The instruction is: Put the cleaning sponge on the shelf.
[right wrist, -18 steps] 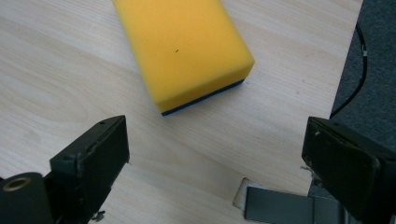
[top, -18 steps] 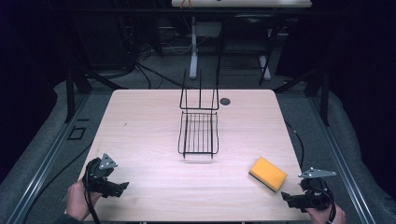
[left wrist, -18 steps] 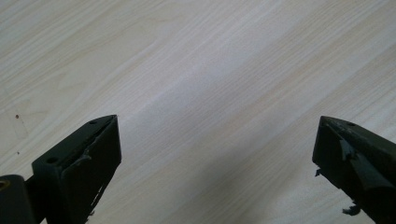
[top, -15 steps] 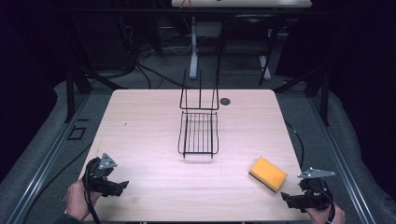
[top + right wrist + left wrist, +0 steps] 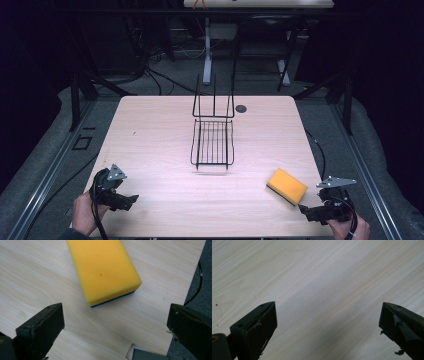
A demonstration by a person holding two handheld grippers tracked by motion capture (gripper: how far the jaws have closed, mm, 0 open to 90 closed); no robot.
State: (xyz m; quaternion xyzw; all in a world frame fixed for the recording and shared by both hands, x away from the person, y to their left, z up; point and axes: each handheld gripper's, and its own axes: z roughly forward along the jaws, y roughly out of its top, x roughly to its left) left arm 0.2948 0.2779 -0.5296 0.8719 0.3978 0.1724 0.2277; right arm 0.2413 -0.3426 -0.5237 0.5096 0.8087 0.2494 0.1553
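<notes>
Both tongs gape wide and empty, the right tongs (image 5: 306, 211) just short of the yellow sponge (image 5: 286, 186), which lies right of the wire rack (image 5: 213, 142), probably lined up to grab it, while the left tongs (image 5: 131, 199) idle over bare tabletop (image 5: 150, 135).

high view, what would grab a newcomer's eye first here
The yellow sponge stands out, lying flat near the table's right front corner, just ahead of the open right gripper. Next comes the black wire rack at the table's middle, empty. The left gripper is open over bare wood at the left front.
</notes>
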